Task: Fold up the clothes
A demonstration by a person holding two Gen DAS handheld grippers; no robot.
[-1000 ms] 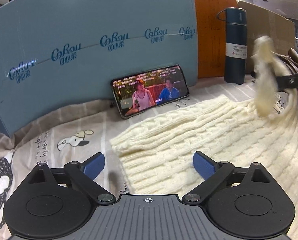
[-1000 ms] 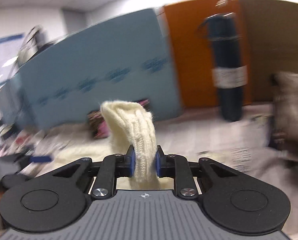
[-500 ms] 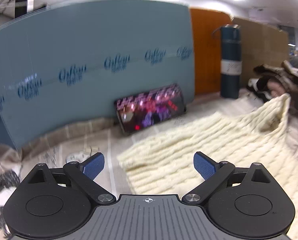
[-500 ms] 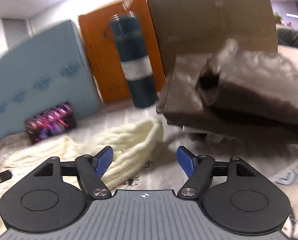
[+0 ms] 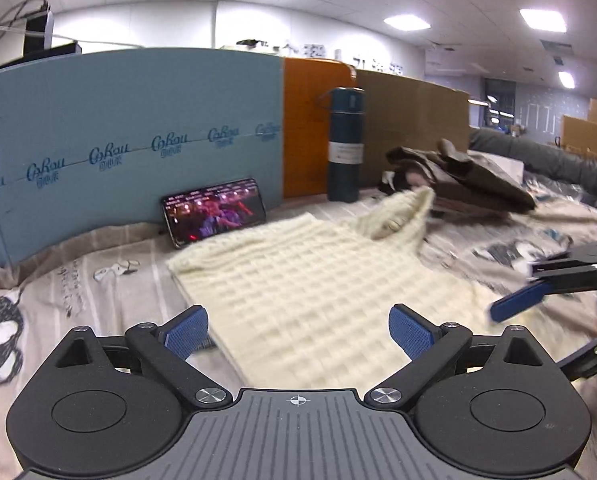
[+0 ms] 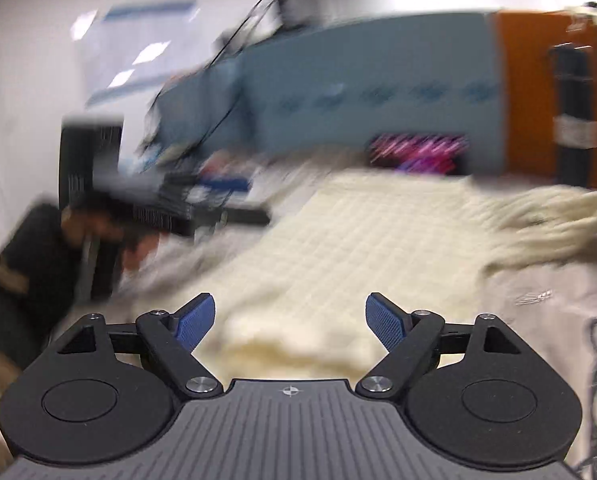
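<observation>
Between the widely parted blue pads of the left gripper, which hold nothing, the cream knit sweater is seen spread flat on the printed bedsheet. The right gripper is likewise wide open and empty, just above the sweater's near edge. Beyond the sweater, a phone is propped against a blue panel printed "CoRou". Farther right, a closed dark flask with a white label is stood; its contents cannot be told.
</observation>
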